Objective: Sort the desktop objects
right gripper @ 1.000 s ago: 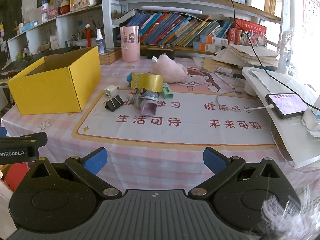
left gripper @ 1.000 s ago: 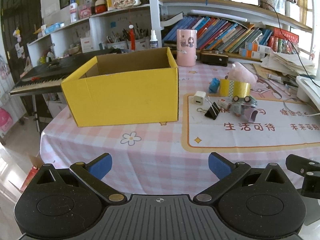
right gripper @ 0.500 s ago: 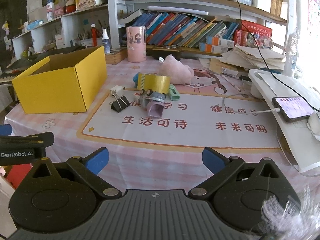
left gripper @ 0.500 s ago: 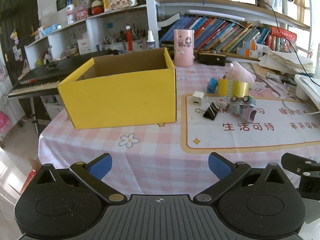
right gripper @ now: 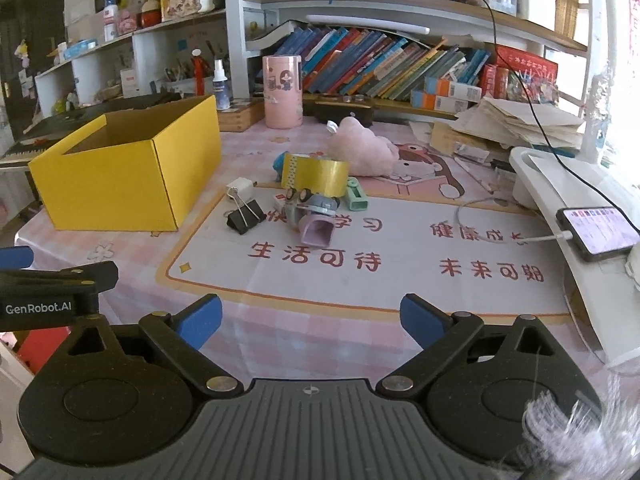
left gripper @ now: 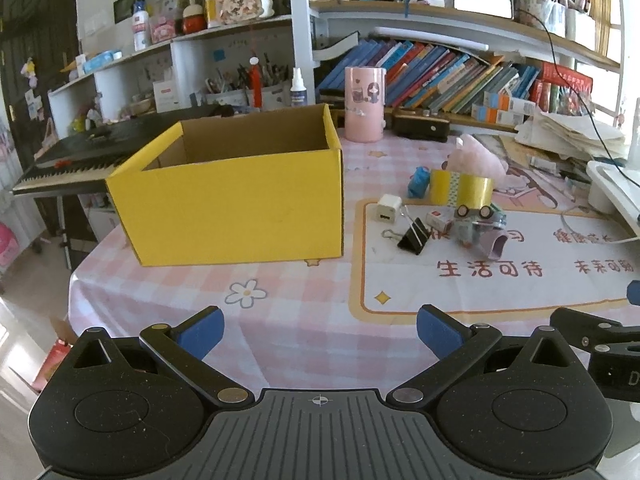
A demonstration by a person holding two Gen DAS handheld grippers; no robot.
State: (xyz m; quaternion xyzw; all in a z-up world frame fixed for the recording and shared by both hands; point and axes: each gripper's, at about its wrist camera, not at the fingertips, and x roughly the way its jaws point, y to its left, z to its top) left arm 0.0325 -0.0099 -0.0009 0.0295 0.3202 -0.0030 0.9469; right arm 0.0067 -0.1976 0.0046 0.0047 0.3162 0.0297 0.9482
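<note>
From the left wrist view, the left tool (left gripper: 320, 330) hangs above the near edge of the surface (left gripper: 304, 312), its blue-padded fingers (left gripper: 202, 330) spread wide with only pink checked cloth between them. Straight ahead stands the yellow box (left gripper: 236, 204), open at the top, with nothing to be seen in the part of its inside that shows. To its right, on the printed mat (left gripper: 492, 276), lies the small clutter: a white charger (left gripper: 388, 208), a black binder clip (left gripper: 414, 236), a toy car (left gripper: 478, 220) and a roll of yellow tape (left gripper: 460, 187) standing on edge, with a pink plush (left gripper: 478, 160) behind it. A pink cylinder (left gripper: 365, 104) stands upright beyond the box

From the right wrist view, the right tool (right gripper: 310, 320) is over the mat's near border, its jaws wide but just having been closing a little, nothing between them. The clutter sits well ahead of it: binder clip (right gripper: 245, 216), charger (right gripper: 240, 189), toy car (right gripper: 314, 208), tape roll (right gripper: 315, 174), a mint-green item (right gripper: 356, 197) just right of the car. The box (right gripper: 120, 168) lies left; a phone (right gripper: 598, 232) rests on a white stand at right
</note>
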